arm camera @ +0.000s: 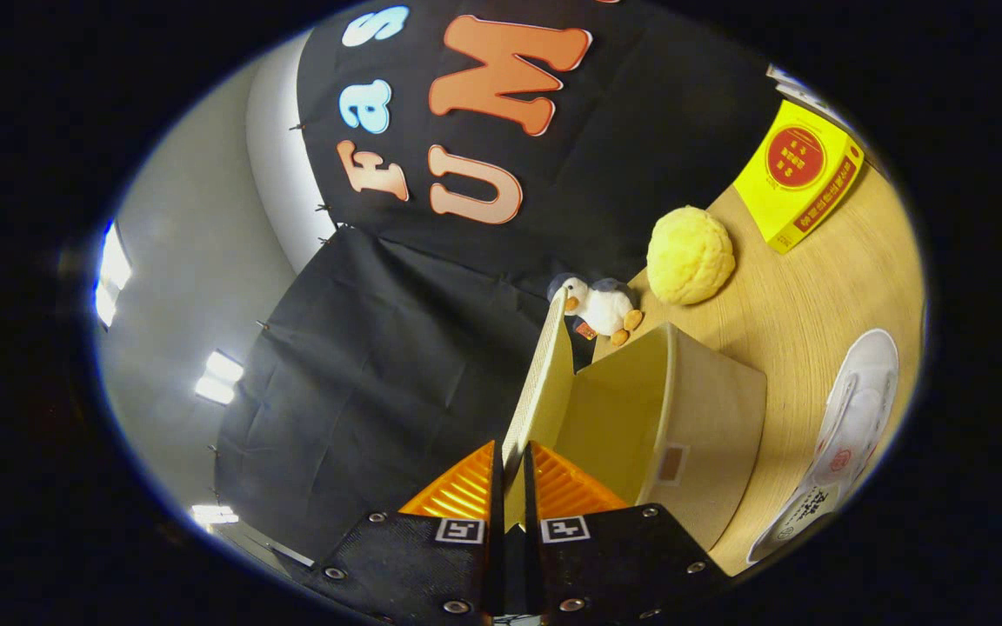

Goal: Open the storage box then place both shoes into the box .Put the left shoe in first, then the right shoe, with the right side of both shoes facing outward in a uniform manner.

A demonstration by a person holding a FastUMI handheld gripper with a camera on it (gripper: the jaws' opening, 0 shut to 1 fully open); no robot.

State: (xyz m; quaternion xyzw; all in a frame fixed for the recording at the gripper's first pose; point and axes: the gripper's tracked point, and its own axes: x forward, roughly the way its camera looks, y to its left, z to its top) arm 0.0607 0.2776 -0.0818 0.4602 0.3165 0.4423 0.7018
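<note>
**A:** Start at your fingers. What have you got?

**B:** Your gripper (511, 474) is clamped on the edge of the pale yellow textured lid (540, 391) of the storage box; both fingers press on it, one on each face, with only the thin panel between them.

**A:** And the lid's line?

**B:** You hold it edge-on. Its long axis runs from your fingertips straight ahead, away from you, and it stands raised off the box.

**A:** Where is the box itself?

**B:** The cream-coloured rectangular storage box (684, 417) sits just ahead of your fingers, on the side of the lid away from the black cloth. It rests on the light wooden table (814, 296). Its open side faces the lid, so you look into a bare yellowish inside wall.

**A:** Anything beside it?

**B:** A white shoe (849, 426) lies on the table next to the box, apart from it, on the side away from the lid. You cannot tell from here which shoe of the pair it is.

**B:** Beyond the box's far corner a small white plush duck with orange feet (603, 306) stands right at the lid's far tip. Past that sits a round yellow knobbly ball (691, 255), and furthest off a yellow carton with a red circle (801, 174).

**A:** Anything blocking the box's mouth?

**B:** Only the lid you hold stands across it.
</note>
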